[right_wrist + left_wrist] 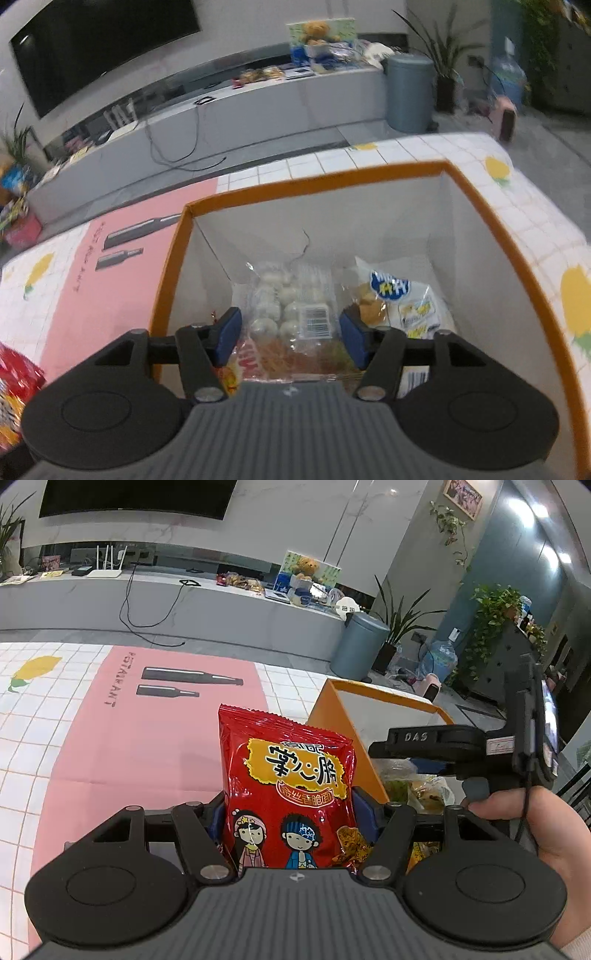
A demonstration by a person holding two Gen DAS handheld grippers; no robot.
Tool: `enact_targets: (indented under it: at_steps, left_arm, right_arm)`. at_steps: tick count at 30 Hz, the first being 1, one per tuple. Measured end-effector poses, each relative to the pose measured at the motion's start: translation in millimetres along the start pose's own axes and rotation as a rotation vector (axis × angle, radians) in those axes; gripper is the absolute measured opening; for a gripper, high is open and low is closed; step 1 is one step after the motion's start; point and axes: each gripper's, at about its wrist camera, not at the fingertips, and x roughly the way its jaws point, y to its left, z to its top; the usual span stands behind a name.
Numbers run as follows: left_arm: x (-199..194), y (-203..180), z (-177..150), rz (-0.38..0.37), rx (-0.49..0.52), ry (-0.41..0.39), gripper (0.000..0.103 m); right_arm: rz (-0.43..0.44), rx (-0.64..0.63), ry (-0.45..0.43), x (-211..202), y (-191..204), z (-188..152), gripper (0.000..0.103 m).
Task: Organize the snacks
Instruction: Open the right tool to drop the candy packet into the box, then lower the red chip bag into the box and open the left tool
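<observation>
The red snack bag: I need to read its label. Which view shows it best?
The left wrist view: the red snack bag stands upright, front-on, between the left gripper's fingers. The right wrist view catches only a blurred corner.

The red snack bag is hiding the inner faces of the left gripper's blue pads, its bottom is slipping behind the gripper body, and the snacks in the orange box are looking too blurry to name.

snacks in box, box on table
</observation>
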Motion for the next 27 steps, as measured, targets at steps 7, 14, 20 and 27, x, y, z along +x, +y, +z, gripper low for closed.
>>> enact_targets:
  at_steps: [7,14,20,27]
  left_arm:
    - [-10.9,-11.5,-7.2,0.001,0.038,-0.005,0.075]
    - [-34.0,-25.7,-17.4,-0.023,0.036,-0.021,0.074]
    - [-42.9,-53.2,-10.7,-0.058,0.046,-0.029,0.075]
    - [-31.7,-89.4,-1.0,-0.084,0.069,-0.031,0.075]
  right_arm:
    - [0.139,0.106,-0.088,-54.2,-13.2,-13.6,0.081]
    - [0.159,0.149,-0.187,-108.7,-32.3,-33.5,0.082]
    - [0.183,0.207,-0.235,-132.7,-51.8,-68.7,0.082]
    - [0.099,0.207,-0.297,-144.7,-59.6,-66.9,0.082]
